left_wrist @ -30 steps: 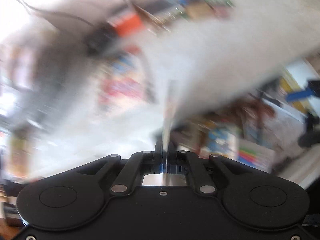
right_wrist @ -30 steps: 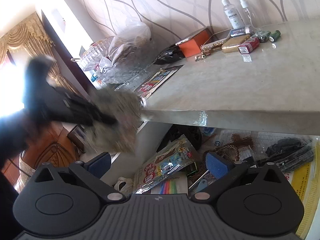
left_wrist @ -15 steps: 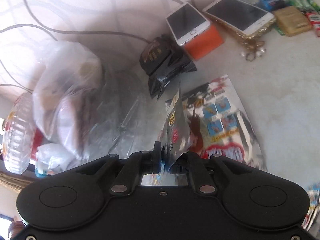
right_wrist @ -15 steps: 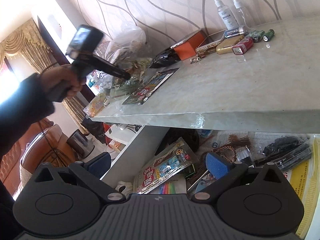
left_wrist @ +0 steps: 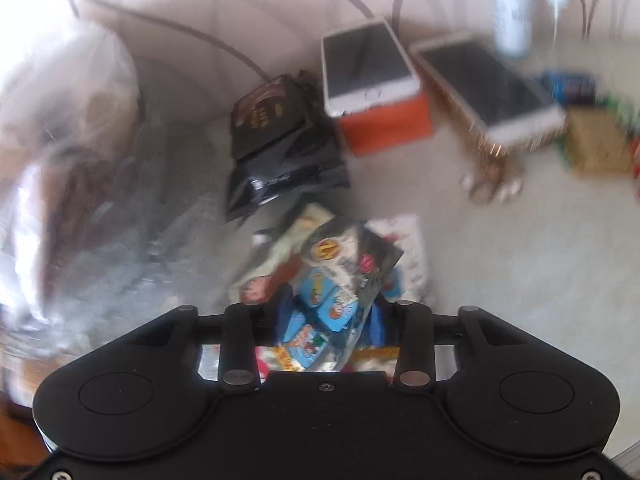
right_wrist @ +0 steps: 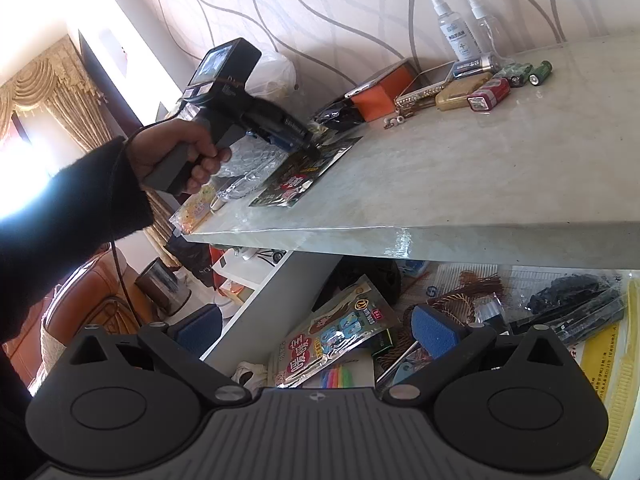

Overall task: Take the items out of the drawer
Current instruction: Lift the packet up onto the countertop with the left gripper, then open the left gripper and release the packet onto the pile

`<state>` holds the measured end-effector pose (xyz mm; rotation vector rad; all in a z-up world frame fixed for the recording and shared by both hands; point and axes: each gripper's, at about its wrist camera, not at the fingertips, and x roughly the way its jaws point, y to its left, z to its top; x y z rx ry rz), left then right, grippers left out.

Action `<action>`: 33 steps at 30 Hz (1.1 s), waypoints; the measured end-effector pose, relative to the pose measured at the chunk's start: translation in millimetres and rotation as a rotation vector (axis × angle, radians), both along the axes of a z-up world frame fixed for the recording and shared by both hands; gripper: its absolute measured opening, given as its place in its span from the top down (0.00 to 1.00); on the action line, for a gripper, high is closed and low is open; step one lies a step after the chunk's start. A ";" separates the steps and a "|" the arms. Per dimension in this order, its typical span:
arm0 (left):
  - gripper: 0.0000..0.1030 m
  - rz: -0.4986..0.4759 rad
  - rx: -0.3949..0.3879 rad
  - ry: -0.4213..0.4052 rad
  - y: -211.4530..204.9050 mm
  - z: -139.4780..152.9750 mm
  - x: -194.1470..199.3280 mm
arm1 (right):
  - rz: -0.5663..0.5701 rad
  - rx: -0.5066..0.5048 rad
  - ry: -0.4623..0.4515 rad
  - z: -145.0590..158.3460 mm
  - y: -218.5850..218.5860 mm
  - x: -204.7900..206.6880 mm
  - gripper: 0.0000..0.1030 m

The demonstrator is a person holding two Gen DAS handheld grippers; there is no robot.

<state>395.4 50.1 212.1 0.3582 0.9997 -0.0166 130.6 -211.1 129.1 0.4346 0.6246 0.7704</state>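
Observation:
A colourful foil snack packet [left_wrist: 336, 280] lies flat on the marble counter [right_wrist: 500, 152], on top of a similar packet [left_wrist: 404, 240]. My left gripper [left_wrist: 331, 314] points down at it with its jaws opening. The packet sits between the blue pads [left_wrist: 284, 312], which stand clear of it. In the right wrist view a hand holds that left gripper [right_wrist: 296, 136] over the packets [right_wrist: 296, 180]. My right gripper [right_wrist: 316, 330] hangs open over the open drawer [right_wrist: 260, 308], above another packet [right_wrist: 336, 336].
Two phones on an orange box [left_wrist: 372, 76], a black pouch [left_wrist: 276, 136] and clear plastic bags [left_wrist: 80, 160] crowd the counter's back left. Spray bottles [right_wrist: 452, 28] and batteries [right_wrist: 528, 72] stand further right. The drawer holds a brown tassel [right_wrist: 468, 288] and black bags [right_wrist: 572, 300].
The left gripper swung over the counter with the packet pinched upright, then its jaws parted and the packet dropped flat onto the other packet. The right gripper stayed still.

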 end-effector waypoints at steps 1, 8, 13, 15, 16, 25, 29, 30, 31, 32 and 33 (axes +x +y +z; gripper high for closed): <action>0.51 0.021 -0.034 0.000 4.5 0.4 0.7 | 0.000 -0.001 0.000 0.0 0.2 0.1 0.00; 0.35 0.075 -0.224 -0.087 35.4 12.7 -37.4 | 0.000 -0.007 -0.001 -0.3 -0.2 -2.7 0.00; 0.35 0.233 -0.346 -0.174 75.8 15.0 -72.0 | 0.001 -0.016 0.001 -0.4 1.3 -1.1 0.00; 0.35 0.316 -0.429 -0.187 97.2 9.9 -75.5 | 0.001 -0.020 0.003 -0.7 1.9 -0.8 0.00; 0.35 0.353 -0.470 -0.190 107.1 7.1 -77.3 | 0.000 -0.022 0.003 -0.8 2.2 -0.9 0.00; 0.32 0.507 -0.707 -0.217 153.8 -15.1 -68.4 | -0.004 -0.043 0.005 -2.3 5.3 -1.5 0.00; 0.30 0.517 -0.741 -0.223 156.6 -13.8 -67.2 | -0.005 -0.043 0.002 -2.4 5.1 -2.0 0.00; 0.34 0.516 -0.747 -0.226 156.5 -13.9 -67.8 | -0.006 -0.043 0.002 -2.4 5.0 -2.1 0.00; 0.37 0.512 -0.747 -0.226 155.7 -14.5 -68.0 | -0.006 -0.043 0.001 -2.4 5.0 -2.3 0.00; 0.45 0.503 -0.735 -0.224 153.9 -15.9 -67.6 | -0.006 -0.043 0.001 -2.4 4.9 -2.5 0.00; 0.56 0.494 -0.724 -0.221 152.0 -17.2 -67.2 | -0.007 -0.043 0.000 -2.5 4.8 -2.6 0.00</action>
